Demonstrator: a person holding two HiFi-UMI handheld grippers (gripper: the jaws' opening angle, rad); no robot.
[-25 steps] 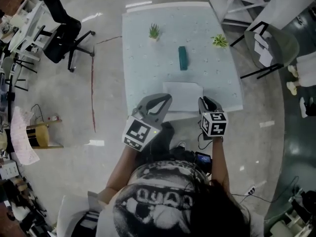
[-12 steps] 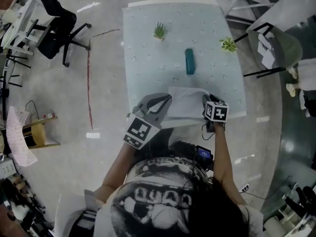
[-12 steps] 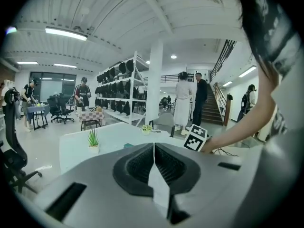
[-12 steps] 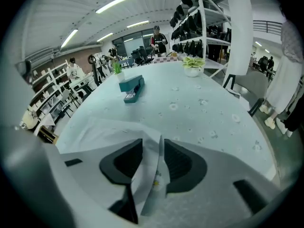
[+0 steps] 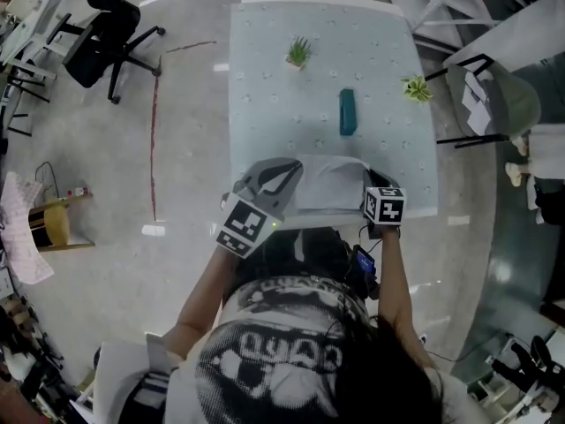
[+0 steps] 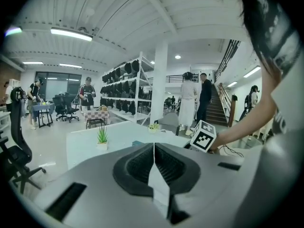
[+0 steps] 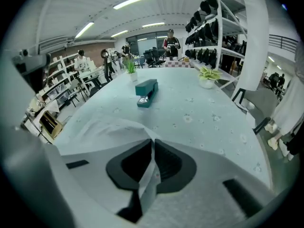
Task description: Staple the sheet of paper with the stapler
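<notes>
A white sheet of paper [image 5: 328,184] lies at the near edge of the pale table [image 5: 265,87] and bulges up in the middle. My right gripper [image 5: 371,182] holds its near right corner. In the right gripper view the jaws [image 7: 153,141] are closing, with the paper [image 7: 104,129] pinched between them. My left gripper [image 5: 294,170] is at the sheet's left edge. In the left gripper view its jaws [image 6: 154,146] are together on a thin white strip, seemingly the paper seen edge-on. The teal stapler [image 5: 347,111] lies untouched farther back [image 7: 146,92].
Two small potted plants [image 5: 298,53] [image 5: 417,87] stand at the table's far side. A black office chair [image 5: 101,25] is on the floor to the left, a grey chair [image 5: 494,95] to the right. People stand among shelves in the background.
Both grippers moved forward and down from just off the table's near edge onto the paper's sides. The right jaws closed on its corner, and the sheet has buckled upward.
</notes>
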